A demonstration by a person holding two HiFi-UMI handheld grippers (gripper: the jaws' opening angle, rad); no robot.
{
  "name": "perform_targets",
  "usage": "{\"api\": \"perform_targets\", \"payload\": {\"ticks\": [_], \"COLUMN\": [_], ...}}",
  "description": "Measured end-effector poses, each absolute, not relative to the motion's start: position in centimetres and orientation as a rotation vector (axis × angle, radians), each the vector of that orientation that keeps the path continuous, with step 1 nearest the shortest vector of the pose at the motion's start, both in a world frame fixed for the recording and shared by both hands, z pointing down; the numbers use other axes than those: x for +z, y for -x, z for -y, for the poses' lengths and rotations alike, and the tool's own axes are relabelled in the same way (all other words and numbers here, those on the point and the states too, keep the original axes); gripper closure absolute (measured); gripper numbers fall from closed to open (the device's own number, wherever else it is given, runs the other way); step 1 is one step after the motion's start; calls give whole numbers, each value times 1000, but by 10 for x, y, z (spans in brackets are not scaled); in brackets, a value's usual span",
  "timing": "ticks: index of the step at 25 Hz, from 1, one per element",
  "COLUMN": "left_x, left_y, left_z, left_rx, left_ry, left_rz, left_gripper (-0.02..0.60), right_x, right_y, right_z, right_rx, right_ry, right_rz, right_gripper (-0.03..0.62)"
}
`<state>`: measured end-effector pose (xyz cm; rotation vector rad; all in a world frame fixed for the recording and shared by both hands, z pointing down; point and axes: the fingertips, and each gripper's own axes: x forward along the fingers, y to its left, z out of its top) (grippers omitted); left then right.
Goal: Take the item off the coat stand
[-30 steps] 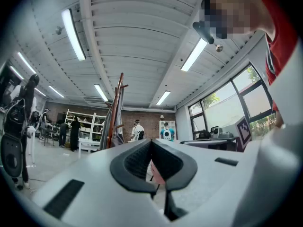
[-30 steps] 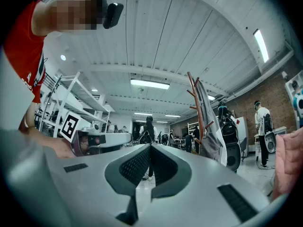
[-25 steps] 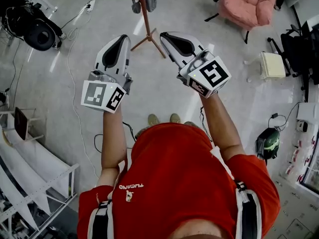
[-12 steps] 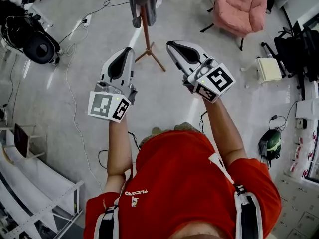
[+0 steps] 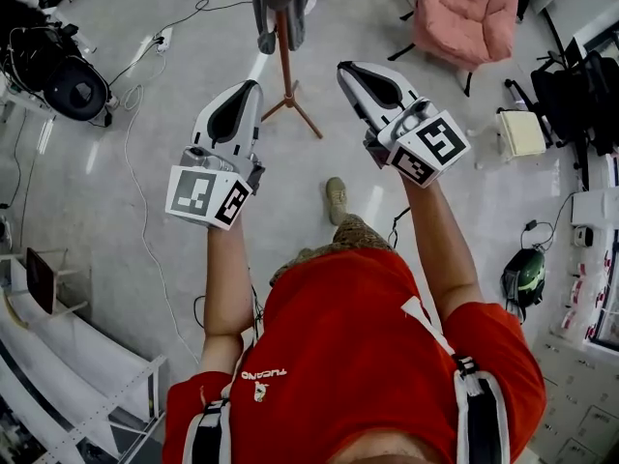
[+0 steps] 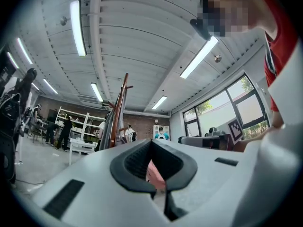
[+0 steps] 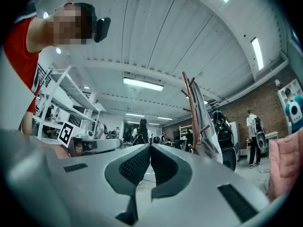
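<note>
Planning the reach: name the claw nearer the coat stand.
The left claw, judging by the head view: its tip shows just beside the pole of the reddish-brown wooden coat stand, while the right claw sits farther aside.

- Red short-sleeved T-shirt (image 5: 348, 346) — small white print (image 5: 263, 375) near the left shoulder.
- Grey-and-black straps (image 5: 481, 412) over both shoulders.
- left gripper (image 5: 253, 85) and right gripper (image 5: 344, 69): white shells, black pads — each bears a black-and-white marker cube (image 5: 205, 195).

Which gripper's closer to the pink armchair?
Right. The right gripper sits left of the pink armchair; the left gripper is farther left, beyond the coat stand.
</note>
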<state>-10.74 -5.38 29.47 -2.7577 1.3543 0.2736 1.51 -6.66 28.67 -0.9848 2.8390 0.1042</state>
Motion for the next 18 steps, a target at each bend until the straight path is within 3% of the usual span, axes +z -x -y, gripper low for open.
{"api": "perform_targets", "payload": {"ticks": [18], "left_x": [291], "left_y": [124], "left_z": [144], "left_rx": [183], "left_ry": [2652], "left_rz": [-1472], "left_gripper": [572], "right_x": [283], "right_y": [-8], "right_z": [168], "right_rx": [183], "right_ry": [864], "right_rz": [-2841], "right_gripper": [568]}}
